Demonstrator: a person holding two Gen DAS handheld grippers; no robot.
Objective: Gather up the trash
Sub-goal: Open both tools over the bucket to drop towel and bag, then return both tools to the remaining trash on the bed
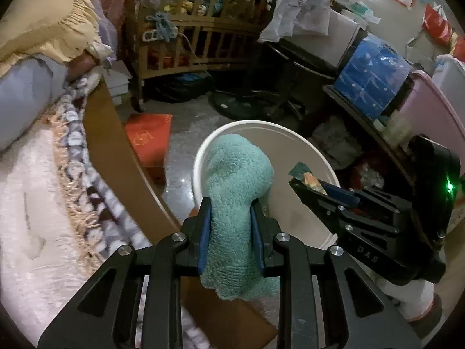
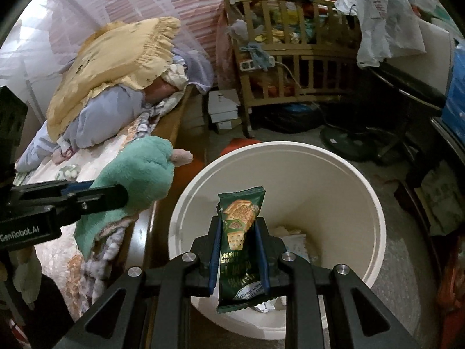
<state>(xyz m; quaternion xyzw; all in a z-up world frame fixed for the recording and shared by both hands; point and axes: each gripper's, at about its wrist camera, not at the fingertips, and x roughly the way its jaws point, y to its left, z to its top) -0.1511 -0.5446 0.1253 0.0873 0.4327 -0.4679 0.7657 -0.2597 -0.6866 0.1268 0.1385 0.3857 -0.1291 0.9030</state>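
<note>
My left gripper (image 1: 231, 206) is shut on a teal fluffy cloth (image 1: 237, 180) and holds it over the near rim of a white bin (image 1: 200, 151). My right gripper (image 2: 238, 224) is shut on a green biscuit wrapper (image 2: 239, 232) and holds it above the open white bin (image 2: 186, 203), which has some paper scraps at its bottom. In the left wrist view the right gripper (image 1: 302, 184) comes in from the right with the wrapper tip (image 1: 303, 174) showing. In the right wrist view the left gripper (image 2: 116, 196) with the teal cloth (image 2: 139, 174) is at the left.
A bed with a wooden edge (image 1: 116, 145) lies to the left, with a yellow pillow (image 2: 116, 67) on it. A wooden crib (image 2: 293, 67) stands behind. A red box (image 1: 148, 139), a fan base (image 2: 345, 142) and shelves with a blue pack (image 1: 369, 75) surround the bin.
</note>
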